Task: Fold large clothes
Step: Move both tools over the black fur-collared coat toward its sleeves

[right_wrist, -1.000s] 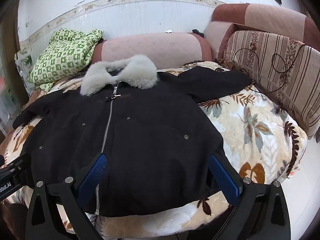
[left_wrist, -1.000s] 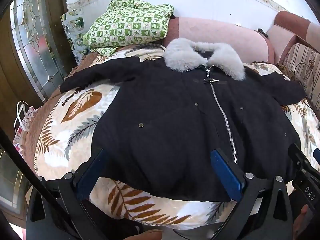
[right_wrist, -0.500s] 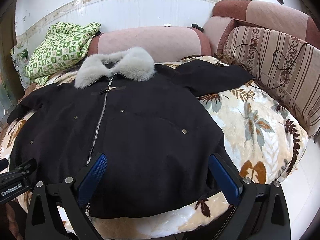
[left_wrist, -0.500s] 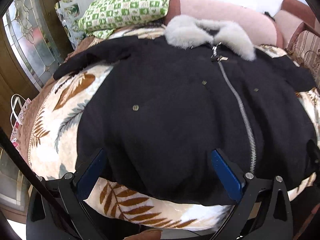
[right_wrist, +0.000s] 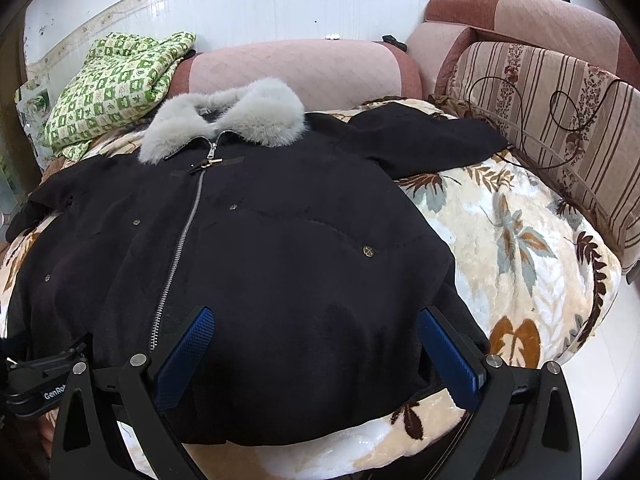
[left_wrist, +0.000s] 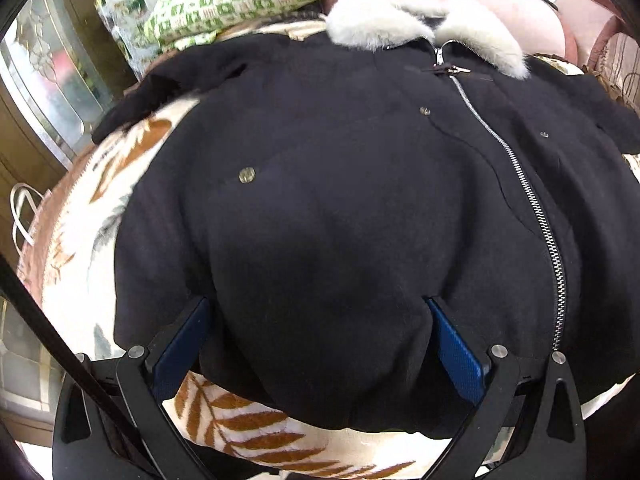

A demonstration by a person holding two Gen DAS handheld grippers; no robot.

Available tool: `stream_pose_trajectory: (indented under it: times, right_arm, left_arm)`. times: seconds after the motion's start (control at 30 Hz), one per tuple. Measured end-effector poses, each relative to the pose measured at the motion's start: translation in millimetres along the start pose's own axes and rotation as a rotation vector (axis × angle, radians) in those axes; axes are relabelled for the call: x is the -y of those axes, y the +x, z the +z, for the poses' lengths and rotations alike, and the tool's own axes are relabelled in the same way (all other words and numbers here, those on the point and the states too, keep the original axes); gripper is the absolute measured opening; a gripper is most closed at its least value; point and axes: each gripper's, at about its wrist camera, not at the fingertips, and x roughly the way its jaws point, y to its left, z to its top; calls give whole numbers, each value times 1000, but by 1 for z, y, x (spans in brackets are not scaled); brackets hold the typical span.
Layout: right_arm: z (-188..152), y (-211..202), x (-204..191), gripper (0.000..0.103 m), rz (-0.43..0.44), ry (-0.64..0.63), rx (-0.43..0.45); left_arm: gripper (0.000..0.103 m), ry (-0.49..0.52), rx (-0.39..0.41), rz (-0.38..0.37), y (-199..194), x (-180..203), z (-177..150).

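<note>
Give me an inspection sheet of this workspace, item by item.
Surface: leaf-print blanket covering the seat.
Job's things: black coat spread flat, front up, zipped, sleeves out; grey fur collar at the far end.
Clutter: green checked cloth heaped beyond the collar.
Grippers: left gripper open, fingers at the coat's hem; right gripper open, at the hem too.
Cables: thin dark cable looped over the striped cushion.
Surroundings: pink sofa back, white wall, glazed door on the left.
</note>
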Motion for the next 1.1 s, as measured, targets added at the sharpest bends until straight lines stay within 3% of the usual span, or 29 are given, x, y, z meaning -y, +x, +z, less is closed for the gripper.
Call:
stream_pose_trajectory:
  times: [0.13, 0.27, 0.63, 0.87, 1.1]
  right_arm:
    - [1, 0, 0, 102, 0, -1, 1]
    - [0, -3, -1, 102, 5, -5, 9]
    - [4, -23, -5, 102, 0, -21, 54]
    - [7, -54, -8, 102, 3, -36, 113]
    - [6, -91, -8, 102, -8, -38, 209]
  left_arm:
    - [103, -18, -12, -41, 5, -7, 1]
    - [103, 45, 12, -11, -5, 2, 0]
    - [103, -9, 292, -135, -107, -7, 4]
    - [103, 12, 425, -60, -158, -4, -7]
    - [103, -31, 458, -27, -181, -17, -18]
